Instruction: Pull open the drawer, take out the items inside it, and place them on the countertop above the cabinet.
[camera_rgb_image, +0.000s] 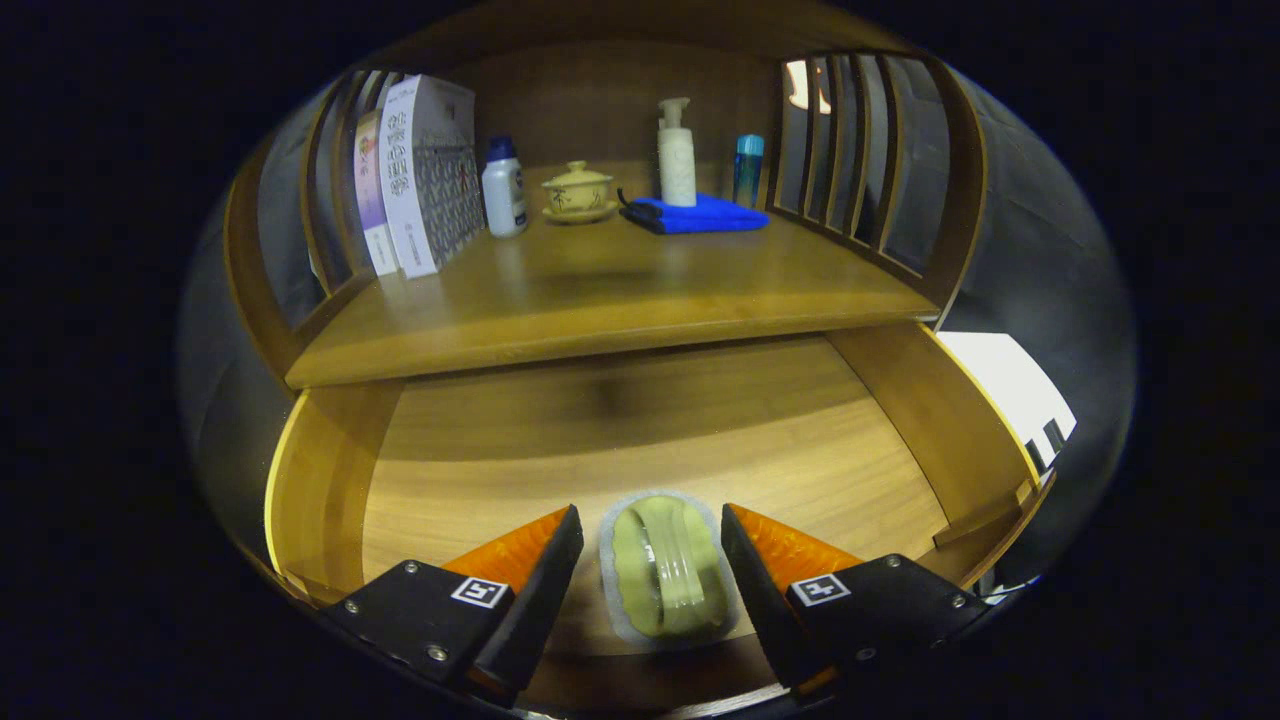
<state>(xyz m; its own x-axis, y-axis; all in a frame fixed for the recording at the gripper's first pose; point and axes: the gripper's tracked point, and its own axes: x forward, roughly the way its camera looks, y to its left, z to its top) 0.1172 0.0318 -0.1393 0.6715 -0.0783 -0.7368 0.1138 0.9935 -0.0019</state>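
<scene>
A warm-toned wooden cabinet fills the middle of the frame, with slatted side rails at upper left and upper right. Dim light falls; a bright white patch glows at right.

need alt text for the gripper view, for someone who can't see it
The gripper hangs over an open wooden drawer, its fingers apart on either side of a green soap-like item, not touching it. Beyond, the countertop holds boxes, bottles, a lidded cup and a blue cloth.
</scene>
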